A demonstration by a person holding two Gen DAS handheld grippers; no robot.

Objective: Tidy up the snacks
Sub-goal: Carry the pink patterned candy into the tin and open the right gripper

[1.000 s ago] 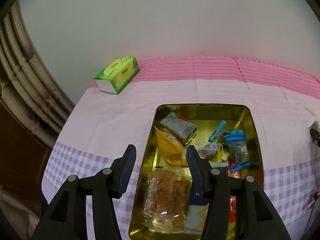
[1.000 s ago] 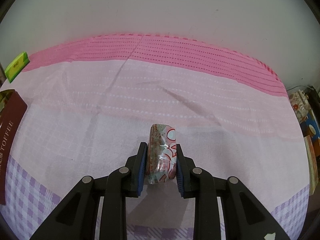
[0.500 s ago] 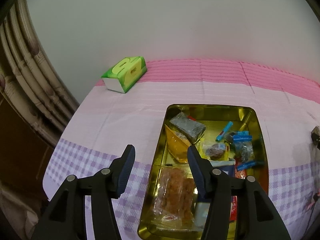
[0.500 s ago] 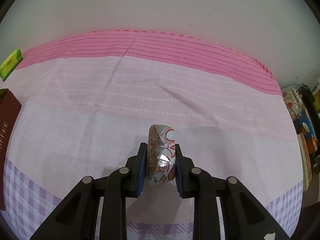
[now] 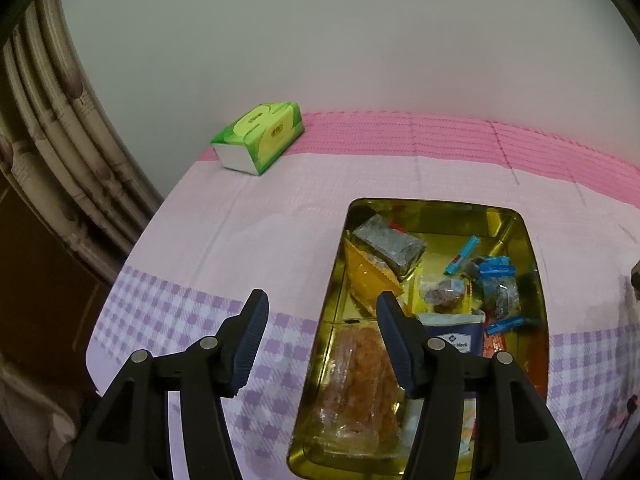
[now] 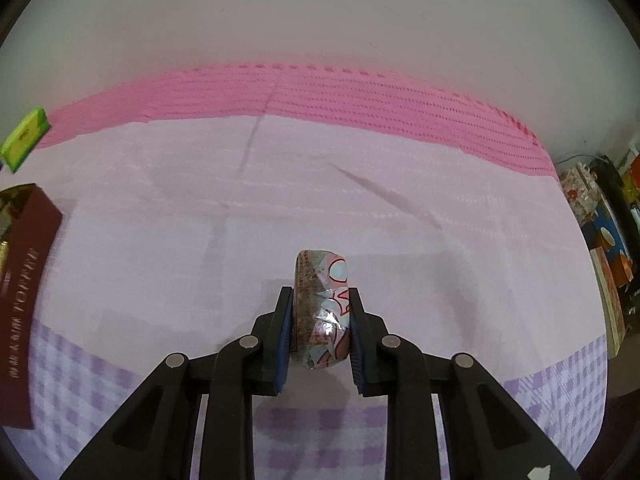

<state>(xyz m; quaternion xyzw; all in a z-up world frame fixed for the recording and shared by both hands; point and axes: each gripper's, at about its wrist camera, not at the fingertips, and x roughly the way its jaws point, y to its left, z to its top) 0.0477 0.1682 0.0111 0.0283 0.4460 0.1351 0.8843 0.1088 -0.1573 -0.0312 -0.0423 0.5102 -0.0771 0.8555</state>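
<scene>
A gold tin (image 5: 432,206) sits on the pink tablecloth, filled with several snacks: a grey packet (image 5: 390,242), a yellow packet (image 5: 368,280), a clear bag of orange crisps (image 5: 360,380) and blue-wrapped sweets (image 5: 496,280). My left gripper (image 5: 320,320) is open and empty, hovering over the tin's left rim. My right gripper (image 6: 320,312) is shut on a round wrapped snack (image 6: 322,308), patterned pale blue and red, held above the cloth. The tin's maroon outer side (image 6: 24,292) shows at the left edge of the right wrist view.
A green tissue box (image 5: 258,136) lies at the table's far left corner near the wall; it also shows in the right wrist view (image 6: 24,138). A cane chair frame (image 5: 52,152) stands left of the table. Colourful boxes (image 6: 608,240) are beyond the right edge.
The left gripper has drifted left and back, so the tin sits further right in its view. The right gripper keeps the wrapped snack and has shifted slightly right.
</scene>
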